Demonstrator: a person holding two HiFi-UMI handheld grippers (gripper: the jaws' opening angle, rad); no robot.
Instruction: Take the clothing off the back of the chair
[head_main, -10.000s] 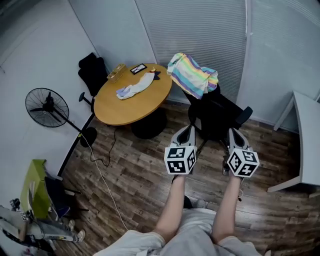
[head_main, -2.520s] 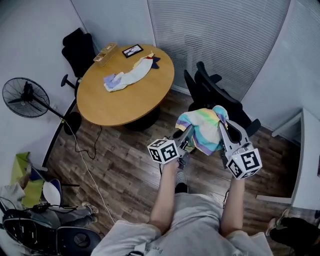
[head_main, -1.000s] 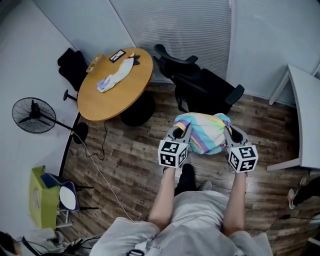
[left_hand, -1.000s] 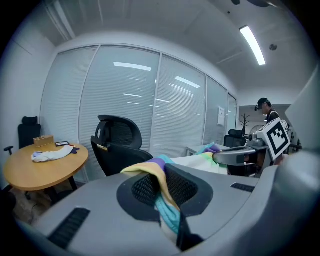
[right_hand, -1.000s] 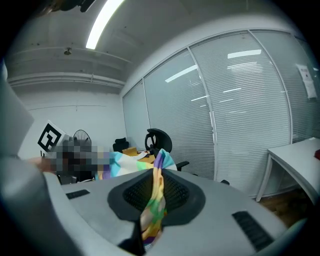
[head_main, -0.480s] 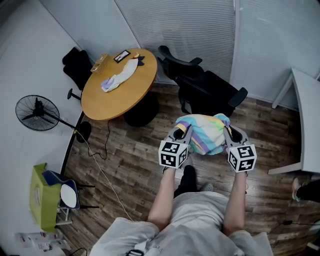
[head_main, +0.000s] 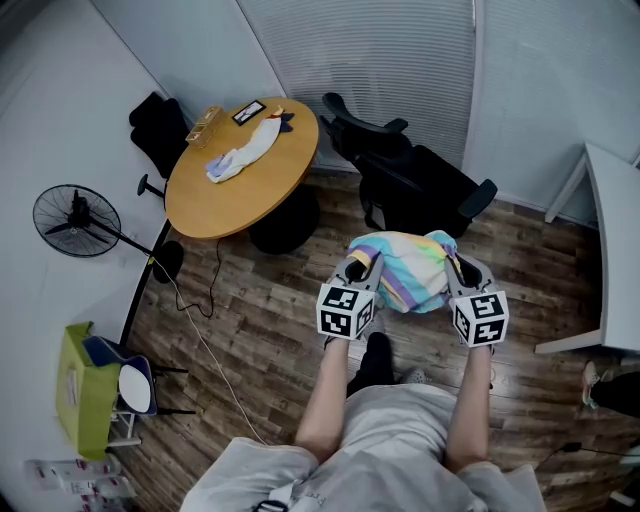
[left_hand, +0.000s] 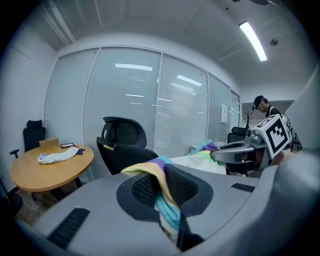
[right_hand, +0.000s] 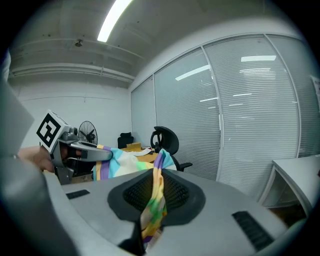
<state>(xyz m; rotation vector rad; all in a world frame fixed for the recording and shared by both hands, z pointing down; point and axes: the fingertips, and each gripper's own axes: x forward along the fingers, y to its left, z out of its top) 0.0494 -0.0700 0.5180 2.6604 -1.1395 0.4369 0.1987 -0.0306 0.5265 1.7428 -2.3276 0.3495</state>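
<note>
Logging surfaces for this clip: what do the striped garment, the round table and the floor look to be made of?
The pastel-striped garment looks like soft matte fabric: it drapes in limp folds. The round table looks like wood or laminate, with a smooth, even tan top. The floor looks like dark wood-look planks: grain and seams show.

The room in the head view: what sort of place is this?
Probably an office meeting room: there is a round wooden table, black office chairs, and walls of glass panels with closed blinds.
</note>
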